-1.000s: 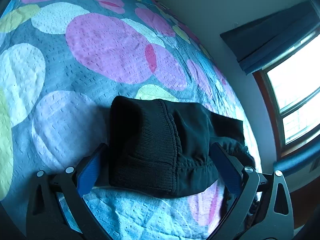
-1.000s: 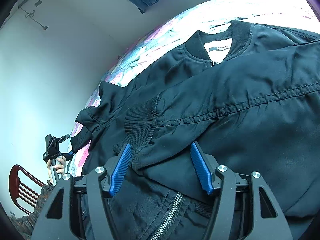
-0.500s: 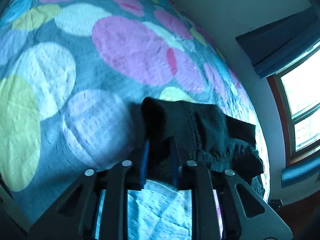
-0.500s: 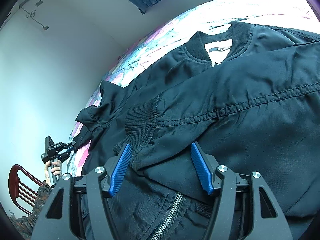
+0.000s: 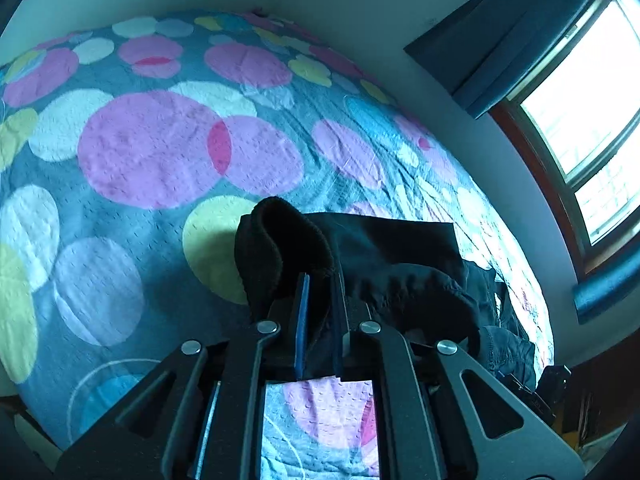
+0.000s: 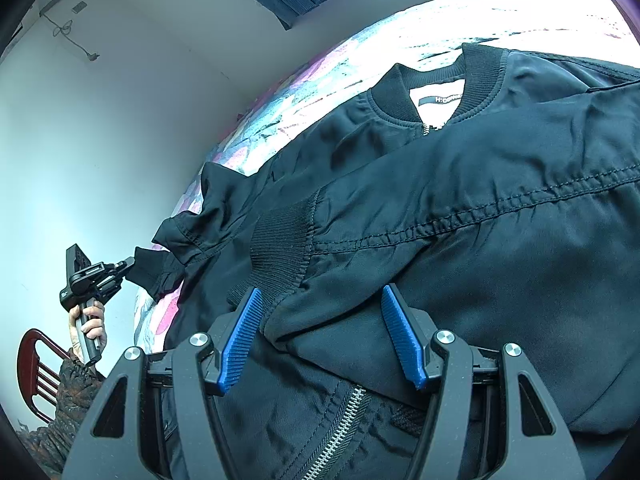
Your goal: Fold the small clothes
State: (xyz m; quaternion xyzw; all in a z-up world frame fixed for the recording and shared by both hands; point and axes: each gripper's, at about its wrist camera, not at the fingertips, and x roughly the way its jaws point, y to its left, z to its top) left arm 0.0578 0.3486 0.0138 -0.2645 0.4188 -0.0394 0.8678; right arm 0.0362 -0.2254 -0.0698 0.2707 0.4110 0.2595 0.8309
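Reaching low over the bed [image 5: 152,152], the left tongs [image 5: 320,300] point across the circle-patterned bedspread and are pinched tight on the ribbed cuff [image 5: 280,248] of a black jacket [image 6: 500,240], with the cuff bunched up and folded over just ahead of the two fingers. Only a narrow slit of dark knit shows between the blue pads [image 5: 301,320], and the sleeve fabric trails off to the right of the tongs toward the rest of the garment. Seen from the right wrist camera, the person's left hand [image 6: 86,324] grips the handle of that tool at the far left, near a dark red chair [image 6: 36,368], with the sleeve end stretched out from the jacket to the tool's tip. The right tongs [image 6: 320,336] hover close above the jacket's front with the fingers spread wide; the other sleeve lies folded across the chest, and its ribbed cuff [image 6: 280,248] sits just beyond the left pad, between and ahead of the fingers. Whether the pads touch the cloth cannot be told, and nothing is clamped between them. The jacket lies spread on the bed, zipper [image 6: 340,428] running down beneath the right tongs, knit collar [image 6: 440,80] at the far side. A small label [image 6: 442,99] inside the collar carries white lettering too small to read fully. A window [image 5: 592,120] with a dark blue curtain [image 5: 500,40] stands beyond the bed.
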